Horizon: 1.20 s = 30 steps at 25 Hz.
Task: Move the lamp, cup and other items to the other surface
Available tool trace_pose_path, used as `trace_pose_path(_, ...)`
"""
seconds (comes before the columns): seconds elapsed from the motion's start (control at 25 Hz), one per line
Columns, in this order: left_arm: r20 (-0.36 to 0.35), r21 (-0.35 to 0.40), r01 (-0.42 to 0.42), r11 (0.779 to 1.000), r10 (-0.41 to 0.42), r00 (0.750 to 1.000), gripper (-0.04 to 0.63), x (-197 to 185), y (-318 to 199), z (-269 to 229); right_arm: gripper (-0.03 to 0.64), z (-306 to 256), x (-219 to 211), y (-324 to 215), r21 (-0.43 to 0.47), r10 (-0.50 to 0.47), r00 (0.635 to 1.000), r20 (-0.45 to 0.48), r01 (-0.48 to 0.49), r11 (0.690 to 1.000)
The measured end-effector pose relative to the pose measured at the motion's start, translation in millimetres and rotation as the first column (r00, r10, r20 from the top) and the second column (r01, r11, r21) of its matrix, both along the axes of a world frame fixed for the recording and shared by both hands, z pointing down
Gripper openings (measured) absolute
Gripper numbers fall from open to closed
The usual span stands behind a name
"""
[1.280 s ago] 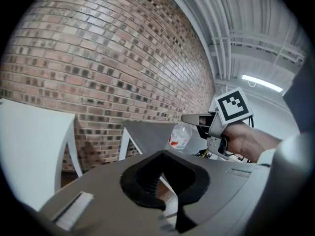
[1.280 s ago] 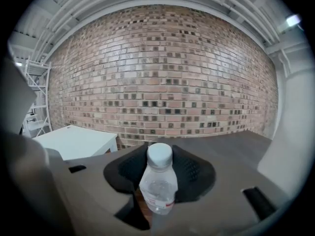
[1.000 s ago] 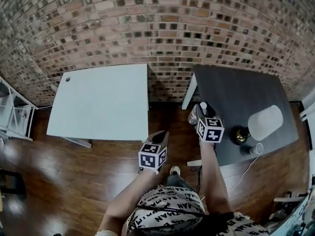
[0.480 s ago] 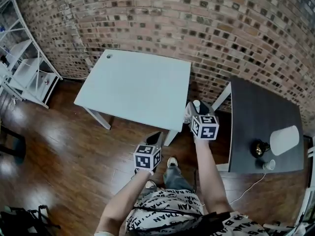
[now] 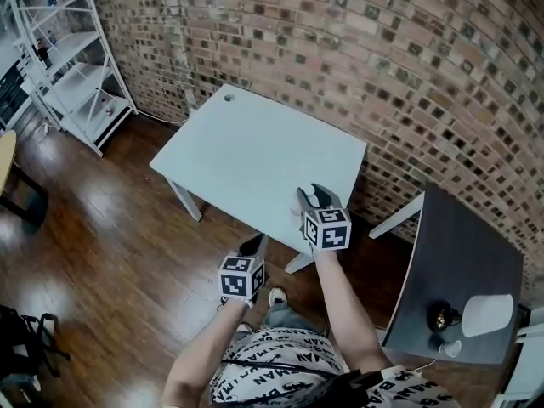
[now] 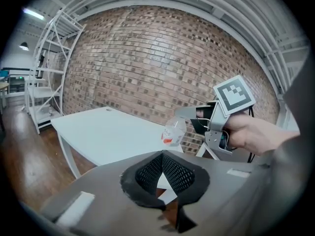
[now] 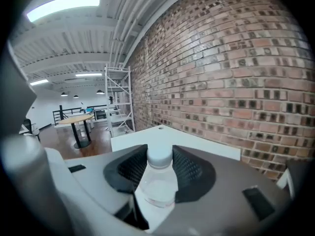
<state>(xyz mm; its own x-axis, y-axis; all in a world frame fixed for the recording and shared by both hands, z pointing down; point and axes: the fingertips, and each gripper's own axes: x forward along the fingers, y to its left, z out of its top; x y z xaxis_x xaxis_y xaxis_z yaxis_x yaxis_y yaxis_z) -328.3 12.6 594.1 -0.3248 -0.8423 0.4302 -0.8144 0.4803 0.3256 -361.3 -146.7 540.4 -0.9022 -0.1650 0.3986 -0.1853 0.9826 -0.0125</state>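
Right gripper: Your right gripper (image 7: 160,157) is clamped on a clear bottle (image 7: 158,183), with a pad pressing each side just under its white cap.
Bottle's place: In the head view it sits at the middle of the frame, over the lower right edge of the white table (image 5: 246,155).
Left gripper: Your left gripper (image 6: 162,156) has its pads closed tip to tip on nothing. In the head view it is at lower centre, over the wood floor (image 5: 110,262) and just off the table's near edge.
White table: Its plain top stretches from the bottle toward the upper left. A small round hole (image 5: 228,97) sits near its far corner. Its upper right side runs close along the brick wall (image 5: 357,49).
Dark table: This table (image 5: 463,253) is at lower right, with a strip of floor between it and the white table.
Lamp: The lamp (image 5: 486,315) stands near the dark table's lower right edge.
Cup: The cup (image 5: 450,348) is just below the lamp's base, close to that table's bottom edge.
Open room: You have wide floor at left and lower left of the white table. The white shelf (image 5: 72,66) at upper left stands well apart from it.
Hard to see: The right gripper's body cuts off the bottle's lower half in its own view. The left gripper view shows a red patch on the bottle's label, too blurred to read. The lamp's dark base is hard to make out against the dark top. The frame cuts off the dark table's far right edge.
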Motion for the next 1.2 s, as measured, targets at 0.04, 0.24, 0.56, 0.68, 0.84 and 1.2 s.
trace_pose_path(0.04,0.002,-0.004,0.019,1.0,-0.019,1.0,0.0,-8,1,0,0.155,1,-12,4,-0.003,-0.029,1.0,-0.001,0.029,1.0)
trace_pose_path(0.24,0.002,0.007,0.109,0.994,-0.109,0.994,0.0,-38,5,-1,0.155,4,-65,21,0.0,-0.148,0.989,-0.002,0.148,0.989)
trace_pose_path(0.56,-0.015,0.009,0.251,0.968,-0.251,0.968,0.0,-65,24,7,0.155,19,-123,49,0.005,-0.293,0.956,-0.009,0.293,0.956)
trace_pose_path(0.68,-0.015,0.004,0.285,0.959,-0.285,0.958,0.0,-72,32,9,0.155,26,-136,56,0.005,-0.321,0.947,-0.016,0.321,0.947)
trace_pose_path(0.84,-0.015,0.001,0.315,0.949,-0.315,0.949,0.0,-77,42,11,0.155,31,-143,65,-0.003,-0.338,0.941,-0.016,0.338,0.941)
trace_pose_path(1.2,-0.03,0.009,0.328,0.945,-0.328,0.944,0.0,-81,46,13,0.167,37,-142,68,0.016,-0.345,0.938,-0.035,0.346,0.938)
